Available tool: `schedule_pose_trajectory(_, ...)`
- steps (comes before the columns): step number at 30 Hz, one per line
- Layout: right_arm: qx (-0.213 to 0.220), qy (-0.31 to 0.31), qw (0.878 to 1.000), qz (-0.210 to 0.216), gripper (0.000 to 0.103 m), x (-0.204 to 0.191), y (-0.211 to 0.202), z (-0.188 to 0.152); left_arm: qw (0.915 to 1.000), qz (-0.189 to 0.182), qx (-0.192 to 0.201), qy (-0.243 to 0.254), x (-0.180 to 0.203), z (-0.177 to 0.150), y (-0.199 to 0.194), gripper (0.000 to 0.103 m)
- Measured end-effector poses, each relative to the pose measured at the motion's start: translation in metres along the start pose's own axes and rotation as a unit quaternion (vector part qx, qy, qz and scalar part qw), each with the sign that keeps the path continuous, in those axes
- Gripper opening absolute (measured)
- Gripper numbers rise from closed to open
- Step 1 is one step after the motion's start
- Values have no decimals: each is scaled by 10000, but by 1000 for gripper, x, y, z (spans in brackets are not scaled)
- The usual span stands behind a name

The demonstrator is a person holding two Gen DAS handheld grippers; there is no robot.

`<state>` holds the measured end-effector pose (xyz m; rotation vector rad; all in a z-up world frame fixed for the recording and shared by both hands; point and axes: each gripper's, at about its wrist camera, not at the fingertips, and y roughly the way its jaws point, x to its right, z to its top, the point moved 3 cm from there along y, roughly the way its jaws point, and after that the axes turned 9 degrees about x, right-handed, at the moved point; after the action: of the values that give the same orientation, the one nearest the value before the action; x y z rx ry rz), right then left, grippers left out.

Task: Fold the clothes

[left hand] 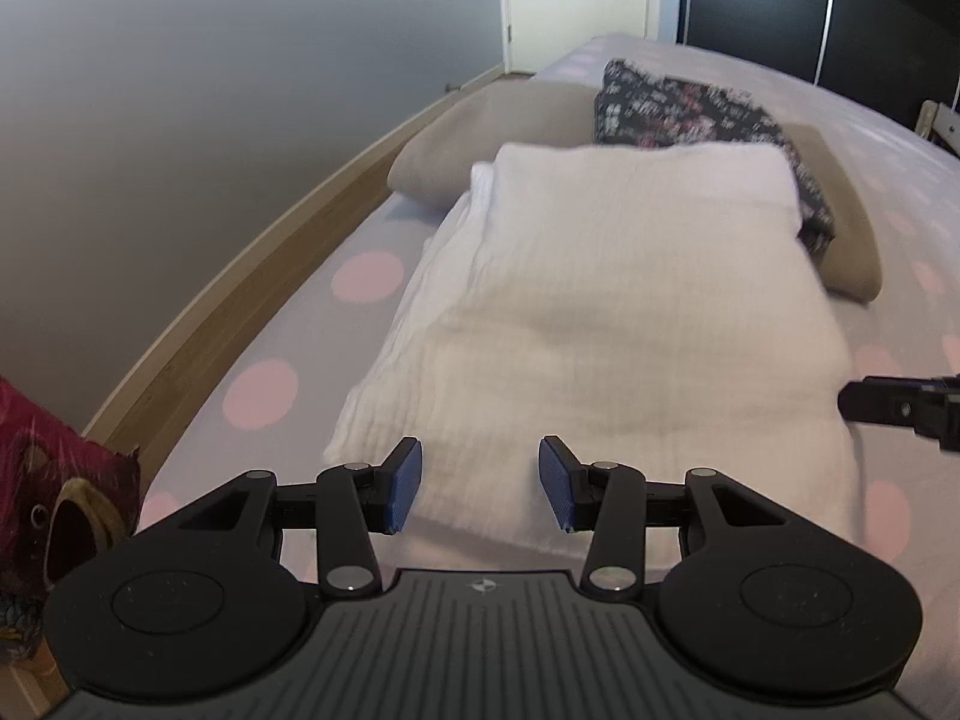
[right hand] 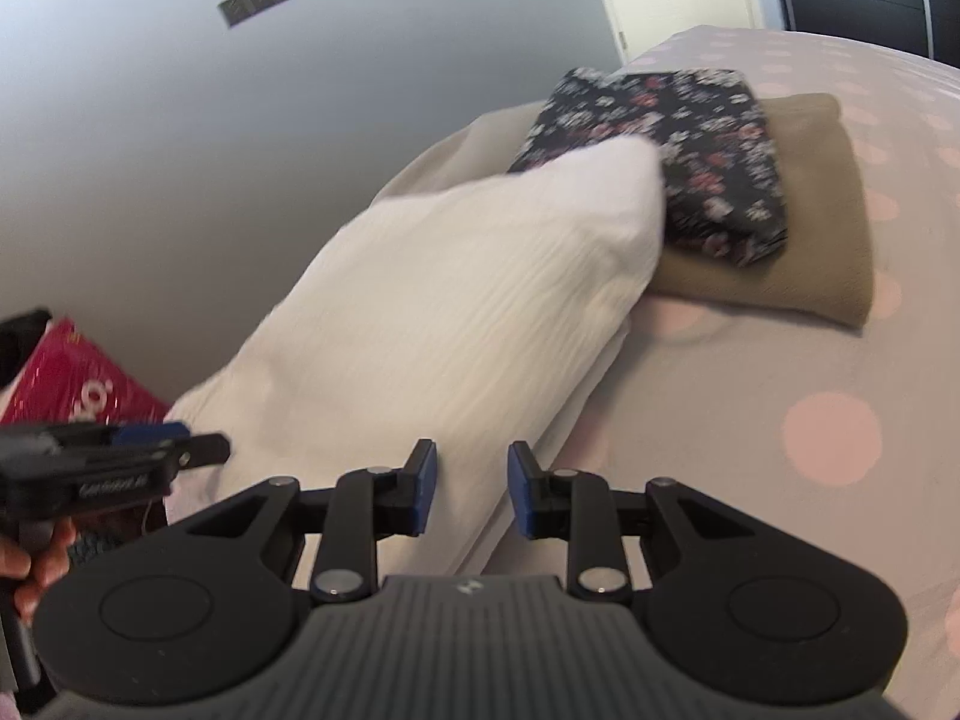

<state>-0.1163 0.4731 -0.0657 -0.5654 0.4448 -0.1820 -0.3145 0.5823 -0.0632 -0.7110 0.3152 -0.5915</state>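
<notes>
A folded white garment [left hand: 606, 312] lies on the bed [left hand: 336, 324], whose pale sheet carries pink dots. Its long axis runs away from both cameras, from the near edge by the claws toward the far stack of clothes. The far end is doubled over into a thicker, raised layer, and it touches the stack. That stack is a folded tan garment [left hand: 480, 132] with a dark floral garment [left hand: 678, 108] resting on top.

The left claw [left hand: 479, 492] stands wide, its blue pads [left hand: 401, 489] apart over the near edge of the white garment, holding nothing. The right claw [right hand: 467, 489] is also wide and empty, poised above the garment's near right corner, where layered edges show. In the right wrist view the left claw appears at the left, gripped by a hand [right hand: 33, 558]. A red bag [right hand: 72, 378] sits beside the bed by the grey wall [left hand: 210, 120].
</notes>
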Motion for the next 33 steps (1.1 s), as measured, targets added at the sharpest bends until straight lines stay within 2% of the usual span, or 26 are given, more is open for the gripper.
schedule_pose_trajectory(5, -251, -136, 9993, -252, 30, -8, 22, -19, 9993, 45, -317, -189, -8, -16, 19, 41)
schedule_pose_trajectory(13, -344, -134, 9986, -367, 30, -6, 26, -27, 9987, 89, -347, -363, -8, -27, 18, 42)
schedule_pose_trajectory(20, -318, -309, 9984, -341, 30, -17, -13, -24, 9994, 30, -253, -249, 3, -14, -21, 44)
schedule_pose_trajectory(22, -299, -381, 9983, -317, 31, -21, -26, -23, 9996, -3, -214, -180, 9, -8, -37, 51)
schedule_pose_trajectory(24, -280, -453, 9982, -292, 31, -24, -39, -22, 9998, -28, -154, -116, 16, -3, -52, 54)
schedule_pose_trajectory(28, -268, -649, 9973, -219, 39, -29, -66, -18, 10000, -12, 72, 0, 34, 8, -83, 61)
schedule_pose_trajectory(31, -289, -752, 9966, -162, 41, -30, -87, -14, 9997, 11, 235, 52, 49, 14, -102, 68)
schedule_pose_trajectory(33, -257, -765, 9966, -195, 45, -30, -100, -10, 9995, 135, 287, 90, 59, 13, -108, 69)
